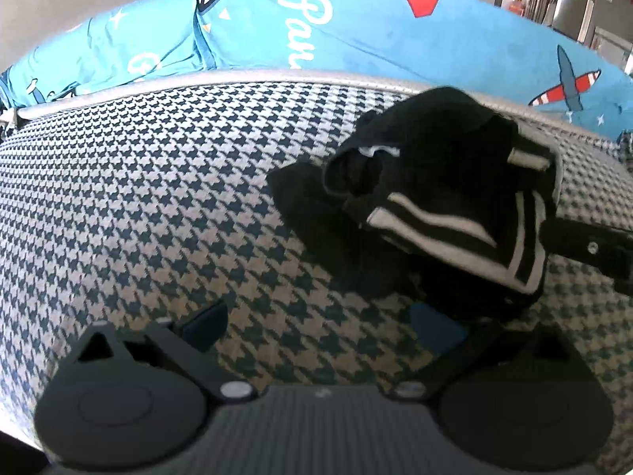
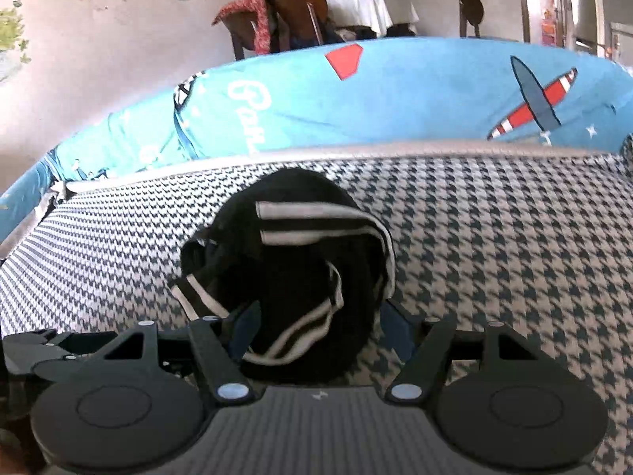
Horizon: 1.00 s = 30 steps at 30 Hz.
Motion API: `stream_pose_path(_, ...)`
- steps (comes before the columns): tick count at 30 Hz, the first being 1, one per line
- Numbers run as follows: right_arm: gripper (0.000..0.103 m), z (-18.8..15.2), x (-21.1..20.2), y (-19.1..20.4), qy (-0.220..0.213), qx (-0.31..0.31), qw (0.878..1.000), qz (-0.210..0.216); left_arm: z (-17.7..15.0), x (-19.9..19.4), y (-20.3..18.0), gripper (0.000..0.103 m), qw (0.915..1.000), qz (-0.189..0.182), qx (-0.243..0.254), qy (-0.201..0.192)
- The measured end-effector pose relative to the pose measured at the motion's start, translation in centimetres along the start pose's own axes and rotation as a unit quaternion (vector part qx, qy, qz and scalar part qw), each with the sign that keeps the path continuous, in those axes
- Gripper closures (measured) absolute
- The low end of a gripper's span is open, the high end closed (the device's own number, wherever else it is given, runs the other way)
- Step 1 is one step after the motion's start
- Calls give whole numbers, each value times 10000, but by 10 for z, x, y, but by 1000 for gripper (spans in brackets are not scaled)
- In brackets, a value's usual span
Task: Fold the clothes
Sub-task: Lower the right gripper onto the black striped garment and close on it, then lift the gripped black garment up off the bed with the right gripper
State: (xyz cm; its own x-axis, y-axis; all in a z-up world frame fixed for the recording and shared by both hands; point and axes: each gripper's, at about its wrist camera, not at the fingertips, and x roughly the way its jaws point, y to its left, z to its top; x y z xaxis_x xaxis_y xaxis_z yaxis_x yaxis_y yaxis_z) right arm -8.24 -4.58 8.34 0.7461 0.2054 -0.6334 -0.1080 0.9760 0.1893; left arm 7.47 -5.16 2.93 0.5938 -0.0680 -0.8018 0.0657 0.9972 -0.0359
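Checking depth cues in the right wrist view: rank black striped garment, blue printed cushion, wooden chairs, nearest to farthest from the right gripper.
1. Black striped garment: between the fingers of the right gripper, on the houndstooth surface.
2. Blue printed cushion: behind the surface's far edge.
3. Wooden chairs: far back by the wall, upper centre.

garment (image 2: 300, 277): black, white stripes | table cover (image 1: 158, 198): navy-white houndstooth | bedsheet (image 2: 415, 95): blue, plane print

Houndstooth surface (image 1: 158, 198) before blue printed bedding (image 2: 415, 91), wooden chairs (image 2: 292, 16) behind
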Motion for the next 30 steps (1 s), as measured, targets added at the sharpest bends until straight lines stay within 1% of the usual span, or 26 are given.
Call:
stream_pose_path(3, 35, 7, 3, 3, -153, -101, 9998, 90, 7, 1, -3, 0, 9998, -207, -24, 13)
stream_pose_path(7, 35, 17, 10, 4, -333, -244, 9990, 142, 15, 2, -12, 0, 9988, -477, 121, 29)
stream_pose_path(10, 33, 20, 17, 7, -362, -418, 9983, 198, 23, 6, -19, 0, 9977, -639, 174, 110)
stream_pose_path(11, 30, 21, 21, 7, -326, -511, 9979, 213, 25, 8, -21, 0, 9973, -693, 192, 138)
stream_pose_path(13, 28, 22, 29, 6, -258, -624, 9975, 203, 30, 11, -25, 0, 9964, -787, 236, 188)
stream_pose_path(15, 28, 23, 38, 2, -161, -645, 9977, 165, 36, 18, -30, 0, 9962, -777, 355, 195)
stream_pose_path(18, 29, 24, 49, -2, -84, -728, 9972, 135, 44, 28, -33, 0, 9965, -641, 526, 141)
stream_pose_path(19, 37, 24, 51, -4, -95, -752, 9970, 126, 47, 31, -34, 0, 9964, -596, 582, 123)
stream_pose_path(20, 48, 25, 52, -6, -95, -720, 9973, 121, 49, 35, -34, 0, 9964, -550, 639, 105)
stream_pose_path(21, 51, 27, 54, -10, -90, -654, 9978, 107, 52, 38, -35, 0, 9963, -505, 696, 86)
stream_pose_path(22, 56, 28, 55, -13, -104, -574, 9982, 97, 55, 41, -36, 0, 9961, -460, 752, 68)
stream_pose_path(23, 64, 30, 56, -17, -143, -484, 9987, 88, 57, 44, -37, 0, 9960, -437, 780, 55)
stream_pose_path(24, 68, 32, 55, -20, -193, -394, 9990, 53, 59, 48, -35, 0, 9961, -461, 747, 52)
stream_pose_path(25, 73, 35, 54, -23, -244, -303, 9992, 19, 61, 50, -33, 0, 9963, -477, 714, 38)
stream_pose_path(28, 77, 43, 51, -37, -426, 125, 9990, -6, 69, 55, -30, 0, 9970, -471, 614, -74)
stream_pose_path(30, 79, 47, 47, -42, -580, 259, 9980, -66, 74, 57, -29, 0, 9971, -427, 592, -206)
